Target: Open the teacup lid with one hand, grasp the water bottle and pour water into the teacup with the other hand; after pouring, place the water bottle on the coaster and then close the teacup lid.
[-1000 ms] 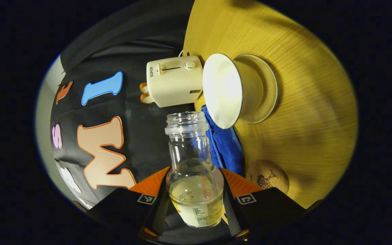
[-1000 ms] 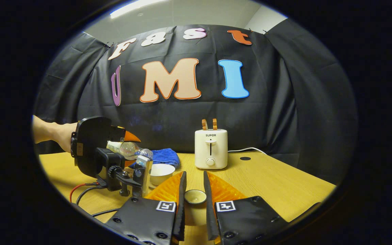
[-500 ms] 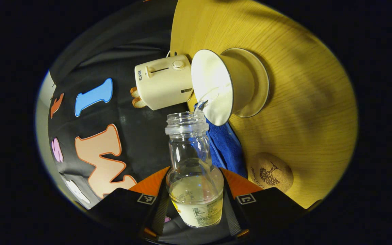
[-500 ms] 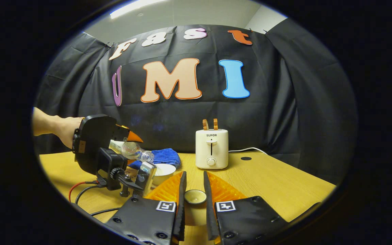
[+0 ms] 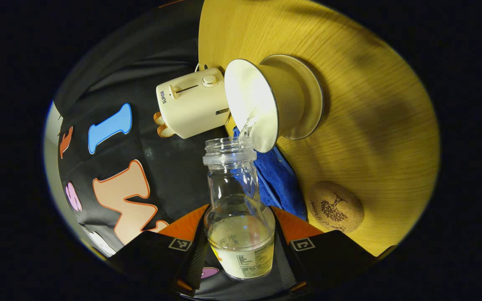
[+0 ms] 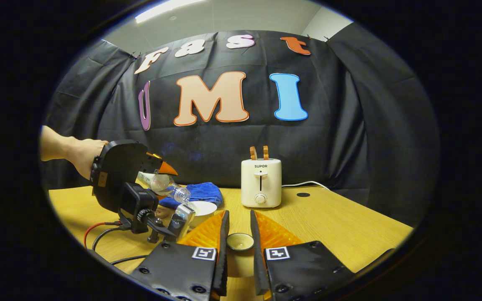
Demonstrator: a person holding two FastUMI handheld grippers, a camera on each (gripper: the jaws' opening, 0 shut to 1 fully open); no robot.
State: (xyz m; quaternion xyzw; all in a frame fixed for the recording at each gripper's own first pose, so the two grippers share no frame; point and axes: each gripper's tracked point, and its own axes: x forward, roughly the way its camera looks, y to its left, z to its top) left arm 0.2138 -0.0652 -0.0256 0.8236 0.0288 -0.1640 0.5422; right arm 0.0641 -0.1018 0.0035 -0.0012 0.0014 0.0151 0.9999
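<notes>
left gripper view: left claw [image 5: 239, 234] clamped on the tipped water bottle [image 5: 237, 200], water streaming into the teacup [image 5: 262, 100] on the tabletop [image 5: 370, 125], coaster [image 5: 336, 207] nearby. right gripper view: right claw [image 6: 239, 238] pinching the teacup lid [image 6: 240, 241].

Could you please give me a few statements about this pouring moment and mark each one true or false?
1. The left hand-held gripper grips the clear plastic water bottle, tilted towards the white ceramic teacup. True.
2. The bottle wears its cap. False: its neck is open and a thin stream of water runs into the cup.
3. The bottle stands on the round cork coaster. False: the coaster lies bare on the wooden table.
4. The right hand-held gripper holds the small round teacup lid between its fingers. True.
5. The cream toaster is empty. False: two toast slices stick out of its top.
</notes>
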